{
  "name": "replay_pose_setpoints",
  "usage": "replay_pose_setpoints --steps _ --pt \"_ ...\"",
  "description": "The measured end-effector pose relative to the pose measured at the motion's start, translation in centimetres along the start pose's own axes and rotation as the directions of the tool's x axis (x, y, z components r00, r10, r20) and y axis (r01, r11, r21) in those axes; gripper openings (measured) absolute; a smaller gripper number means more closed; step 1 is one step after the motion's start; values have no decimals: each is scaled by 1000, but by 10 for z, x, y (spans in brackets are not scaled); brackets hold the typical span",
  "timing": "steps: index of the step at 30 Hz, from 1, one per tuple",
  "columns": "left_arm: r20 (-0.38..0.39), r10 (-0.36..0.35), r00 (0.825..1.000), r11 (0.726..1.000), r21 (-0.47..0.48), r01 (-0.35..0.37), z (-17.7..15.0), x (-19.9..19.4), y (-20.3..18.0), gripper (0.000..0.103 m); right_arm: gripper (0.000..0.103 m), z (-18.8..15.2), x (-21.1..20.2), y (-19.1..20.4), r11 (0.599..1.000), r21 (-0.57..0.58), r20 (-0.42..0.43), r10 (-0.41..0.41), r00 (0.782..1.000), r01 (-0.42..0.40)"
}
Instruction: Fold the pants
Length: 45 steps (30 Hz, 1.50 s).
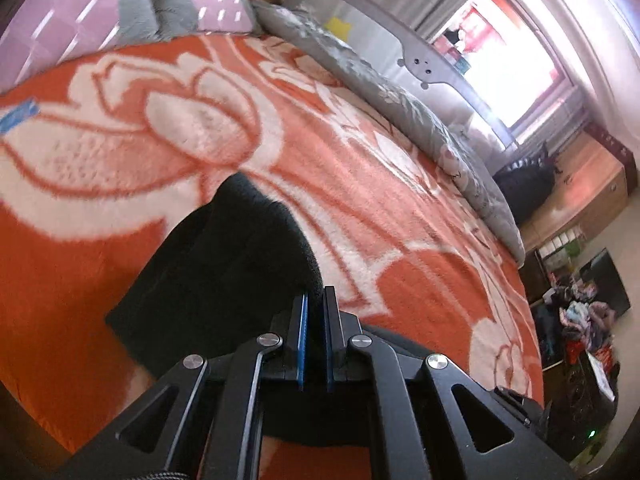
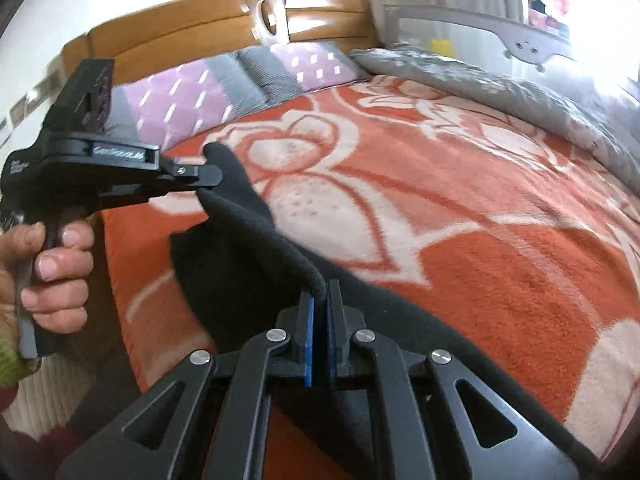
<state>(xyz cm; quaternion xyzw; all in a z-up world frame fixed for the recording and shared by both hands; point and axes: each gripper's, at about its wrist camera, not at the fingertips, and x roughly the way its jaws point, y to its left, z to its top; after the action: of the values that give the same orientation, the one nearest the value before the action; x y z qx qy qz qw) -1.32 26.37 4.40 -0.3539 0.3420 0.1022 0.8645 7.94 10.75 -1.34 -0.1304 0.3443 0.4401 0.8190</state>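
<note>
Black fleece pants lie partly lifted over an orange and white flowered blanket on a bed. My left gripper is shut on an edge of the pants. In the right wrist view the left gripper pinches one corner of the pants at the left, held in a hand. My right gripper is shut on another part of the same edge. The cloth hangs stretched between the two grippers above the blanket.
Purple and grey pillows and a wooden headboard are at the far end. A grey quilt and a grey bed rail run along the right side. Cluttered floor lies beyond the bed.
</note>
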Motion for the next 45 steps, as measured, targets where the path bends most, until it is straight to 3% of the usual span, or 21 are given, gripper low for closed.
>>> replay_pose_setpoints --steps 5,15,20,23,25,26,28,33,40,45 --pt "-21 0 1000 999 -53 -1 -20 -1 31 5 6 -21 10 21 998 -65 -49 3 999 -6" --pt "-62 43 997 995 -88 -48 -47 5 66 5 7 -30 25 31 998 -62 -105 -2 994 -5" --pt "-87 48 995 992 -114 -58 -54 9 77 6 21 -32 28 35 998 -53 -126 -26 992 20" --pt "-99 56 993 992 -108 -67 -57 6 77 7 38 -33 25 35 999 -42 -134 -33 990 28" --pt "-112 61 992 990 -121 -74 -57 3 80 18 48 -33 20 35 999 -36 -125 -43 991 39" --pt "-116 58 992 988 -133 -73 -57 2 82 23 48 -33 16 34 999 -32 -119 -43 992 40" --pt "-120 75 990 985 -146 -93 -55 -2 85 42 48 -32 10 32 1000 -11 -107 -28 994 27" --pt "-130 72 989 977 -188 -96 -48 -5 91 60 49 -25 -1 18 998 70 -78 3 997 2" --pt "-181 128 975 969 -185 -162 -32 9 89 74 49 -10 -1 -23 978 205 -60 -28 998 40" --pt "-205 150 967 957 -214 -194 -19 23 100 75 49 5 15 -64 951 305 -84 -15 996 40"
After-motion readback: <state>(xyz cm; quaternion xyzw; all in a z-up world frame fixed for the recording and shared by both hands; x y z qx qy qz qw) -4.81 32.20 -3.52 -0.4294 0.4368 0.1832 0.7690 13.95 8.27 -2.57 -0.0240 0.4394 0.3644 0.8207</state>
